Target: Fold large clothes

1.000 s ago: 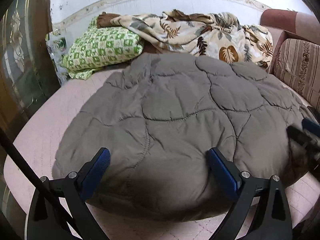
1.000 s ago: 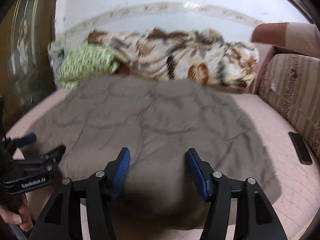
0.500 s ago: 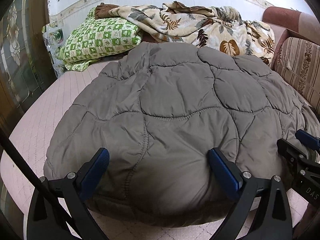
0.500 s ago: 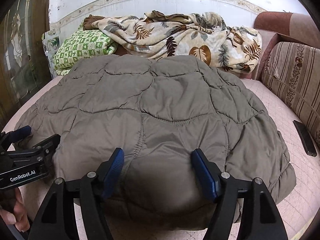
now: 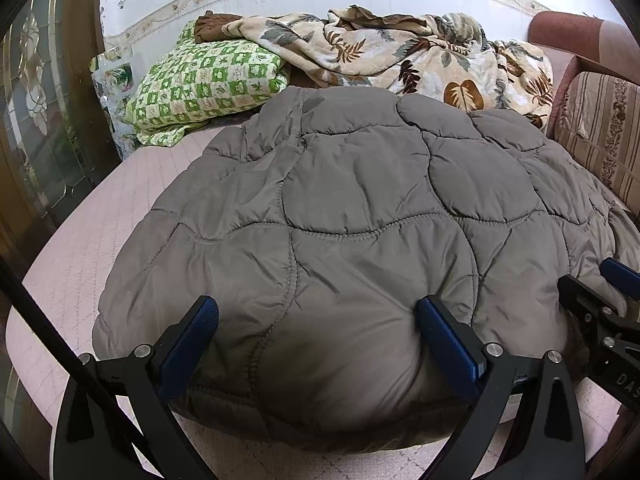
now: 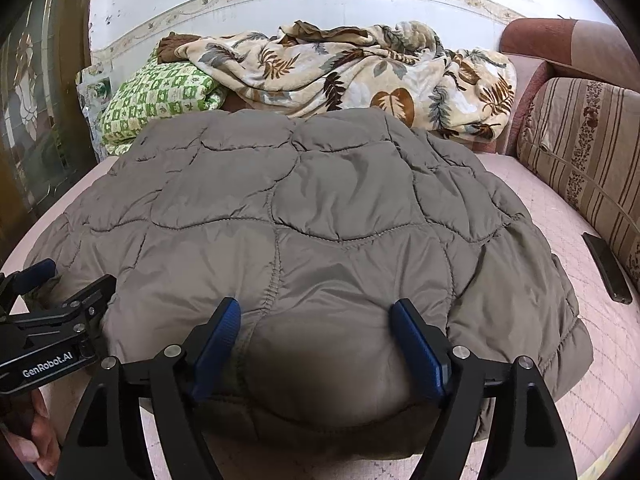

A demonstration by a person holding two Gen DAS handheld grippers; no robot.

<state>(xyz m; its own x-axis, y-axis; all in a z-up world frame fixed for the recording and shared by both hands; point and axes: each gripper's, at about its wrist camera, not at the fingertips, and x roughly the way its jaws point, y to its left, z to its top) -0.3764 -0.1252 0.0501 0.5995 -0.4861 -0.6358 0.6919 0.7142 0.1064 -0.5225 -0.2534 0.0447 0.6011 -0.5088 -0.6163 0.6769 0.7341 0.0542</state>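
Note:
A large grey-brown quilted jacket lies spread over the pink bed, its puffy near edge bulging toward both cameras. My left gripper stands wide open at that edge, with the bulge between its blue pads. My right gripper sits further right on the same edge; its jaws are opening, with fabric lying between them. Each gripper shows in the other's view: the right gripper at the right rim, the left gripper at the left rim, with a hand below it.
A green checked pillow and a crumpled leaf-print blanket lie behind the jacket by the wall. A striped cushion lines the right side, with a dark phone on the bed beside it. A glass-panelled door stands on the left.
The right gripper's fingers have spread wider around the jacket's near edge. The jacket has settled on the bed and its edge bulges closer. The left gripper's spread is unchanged.

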